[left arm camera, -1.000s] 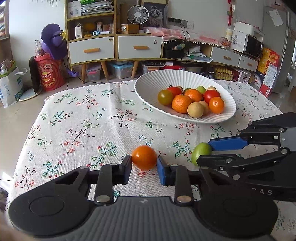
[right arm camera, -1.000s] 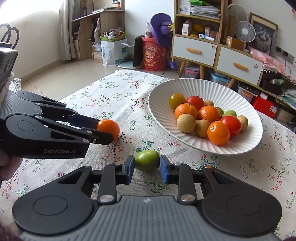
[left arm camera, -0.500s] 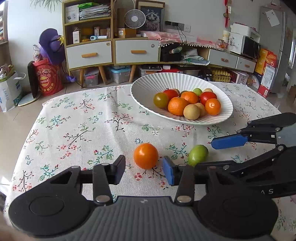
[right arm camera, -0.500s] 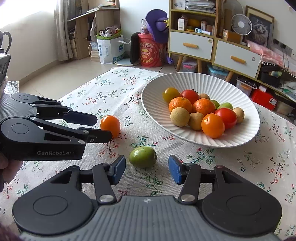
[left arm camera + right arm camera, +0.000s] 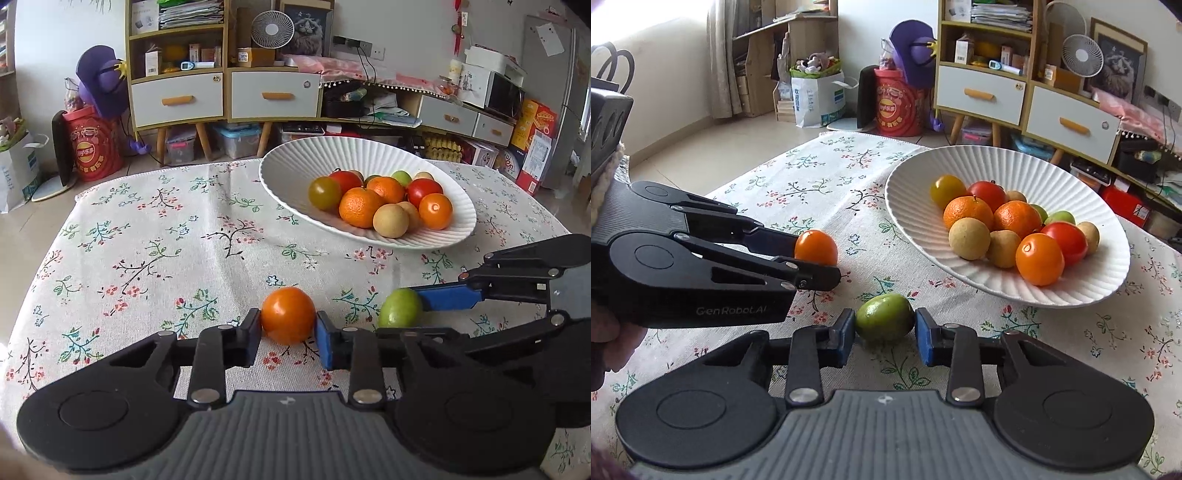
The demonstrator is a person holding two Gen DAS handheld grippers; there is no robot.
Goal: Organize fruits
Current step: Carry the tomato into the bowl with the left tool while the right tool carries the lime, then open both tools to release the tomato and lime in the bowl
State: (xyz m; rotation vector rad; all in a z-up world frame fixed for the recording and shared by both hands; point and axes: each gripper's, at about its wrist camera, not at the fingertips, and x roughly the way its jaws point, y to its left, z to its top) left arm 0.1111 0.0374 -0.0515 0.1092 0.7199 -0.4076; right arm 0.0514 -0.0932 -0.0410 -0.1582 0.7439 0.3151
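An orange tomato (image 5: 288, 314) lies on the floral tablecloth (image 5: 166, 258) between the pads of my left gripper (image 5: 288, 328). Its jaws are closing and both pads touch the fruit's sides. To its right a green fruit (image 5: 884, 321) sits between the blue pads of my right gripper (image 5: 885, 328). Those jaws are closing too; the left pad touches the fruit and a sliver of gap shows at the right pad. The white ribbed bowl (image 5: 916, 192) behind holds several oranges, tomatoes and small tan fruits. In the right wrist view the left gripper (image 5: 812, 258) reaches in beside the orange tomato (image 5: 816, 245).
The bowl (image 5: 295, 166) stands at the table's far right. A hand (image 5: 605, 339) holds the left gripper. Beyond the table are drawer cabinets (image 5: 177, 98), a red tub (image 5: 92, 147) and boxes on the floor. The tablecloth's left half carries no objects.
Both grippers opened away from their fruits half a second ago and have since closed back in around them. Neither fruit has left the cloth. The hands stayed in place.
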